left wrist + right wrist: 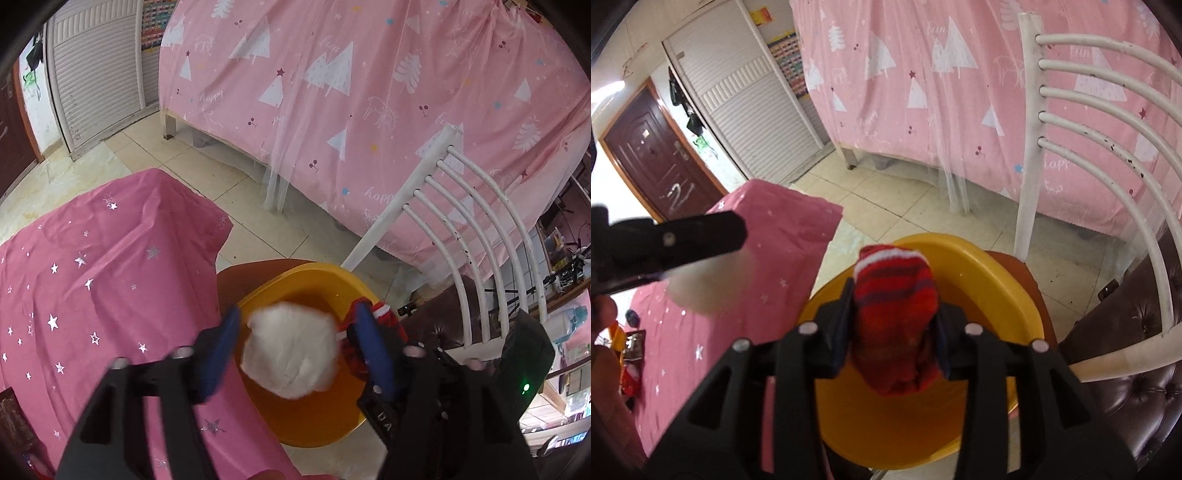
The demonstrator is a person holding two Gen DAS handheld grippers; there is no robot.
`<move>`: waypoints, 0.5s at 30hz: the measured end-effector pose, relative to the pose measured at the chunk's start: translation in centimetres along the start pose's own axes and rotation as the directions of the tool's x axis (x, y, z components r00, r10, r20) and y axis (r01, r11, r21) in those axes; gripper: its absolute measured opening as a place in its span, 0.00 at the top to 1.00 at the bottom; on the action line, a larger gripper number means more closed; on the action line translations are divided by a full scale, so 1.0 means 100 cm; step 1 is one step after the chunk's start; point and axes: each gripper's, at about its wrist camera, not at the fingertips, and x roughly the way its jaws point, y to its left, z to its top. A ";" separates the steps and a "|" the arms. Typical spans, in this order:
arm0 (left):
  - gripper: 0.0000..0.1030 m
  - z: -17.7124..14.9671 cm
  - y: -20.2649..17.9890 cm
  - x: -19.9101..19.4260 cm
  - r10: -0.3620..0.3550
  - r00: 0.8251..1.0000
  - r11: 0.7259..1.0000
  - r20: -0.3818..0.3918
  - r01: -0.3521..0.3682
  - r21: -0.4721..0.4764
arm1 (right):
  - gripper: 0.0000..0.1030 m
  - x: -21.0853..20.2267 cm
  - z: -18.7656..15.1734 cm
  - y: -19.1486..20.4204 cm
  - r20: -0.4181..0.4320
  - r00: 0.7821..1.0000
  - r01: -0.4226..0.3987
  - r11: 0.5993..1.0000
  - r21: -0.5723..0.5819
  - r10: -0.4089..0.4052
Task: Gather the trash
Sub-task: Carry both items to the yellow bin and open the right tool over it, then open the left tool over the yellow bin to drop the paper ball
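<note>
Over the yellow basin [295, 424] at lower centre, the left tool [295, 339] stands apart around a white wad [290, 354], its blue pads clear of it. The right tool [895, 332] is clamped on a red striped sock [894, 295], long axis running up the frame, white-banded end pointing away. Both releases are best made low and centred over the basin, jaws spread fully so nothing snags or lands on the pink-clothed surface [92, 277].

We are seeing a yellow basin [1004, 280], a white fluffy ball [290, 354] and a sock [894, 291] showing red stripes with a white band. A pink cloth [110, 258] is sparkling with silver stars; the pink bedsheet [369, 92] is showing white trees.
</note>
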 end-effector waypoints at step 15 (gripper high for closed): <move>0.11 -0.009 0.035 -0.044 -0.015 0.998 0.994 0.066 0.022 -0.108 | 0.43 -0.002 0.000 0.007 0.010 1.000 -0.022 1.000 -0.006 0.022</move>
